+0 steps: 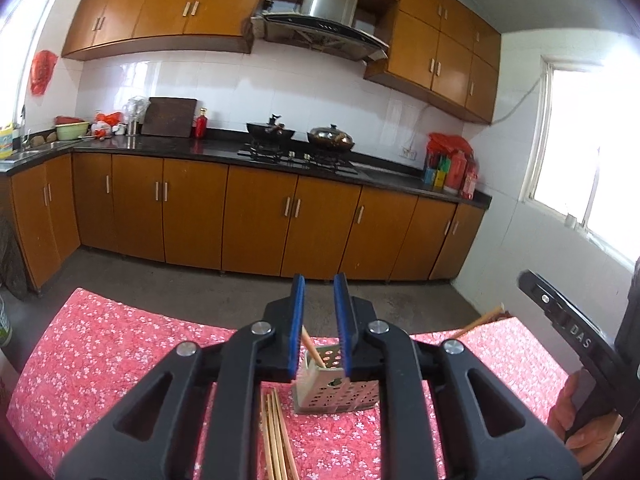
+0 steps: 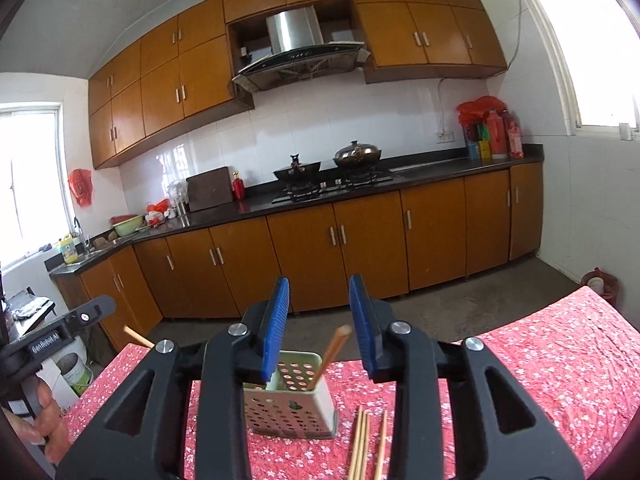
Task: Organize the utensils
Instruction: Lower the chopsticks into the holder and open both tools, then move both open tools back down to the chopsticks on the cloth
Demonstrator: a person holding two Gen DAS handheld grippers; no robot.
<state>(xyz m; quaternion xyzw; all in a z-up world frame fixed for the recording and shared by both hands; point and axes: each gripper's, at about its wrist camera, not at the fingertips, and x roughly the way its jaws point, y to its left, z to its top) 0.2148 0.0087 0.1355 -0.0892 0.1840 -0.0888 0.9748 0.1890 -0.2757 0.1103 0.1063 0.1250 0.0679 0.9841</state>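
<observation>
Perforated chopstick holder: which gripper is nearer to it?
Right, but only narrowly. The right gripper hovers open with the holder slightly left of its gap. The left gripper hovers open with the holder centred in its gap, looking slightly smaller.

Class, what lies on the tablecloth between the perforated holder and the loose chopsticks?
Nothing: bare floral tablecloth separates holder from chopsticks, right wrist view.

A perforated utensil holder [image 2: 294, 398] stands on the surface [image 2: 540, 368], with one chopstick [image 2: 330, 356] leaning inside it. Loose chopsticks [image 2: 366, 444] lie flat on the surface just to its right in the right wrist view. Behind the surface, across the floor [image 2: 460, 308], runs the kitchen counter [image 2: 440, 170] carrying the stove [image 2: 332, 190].
</observation>
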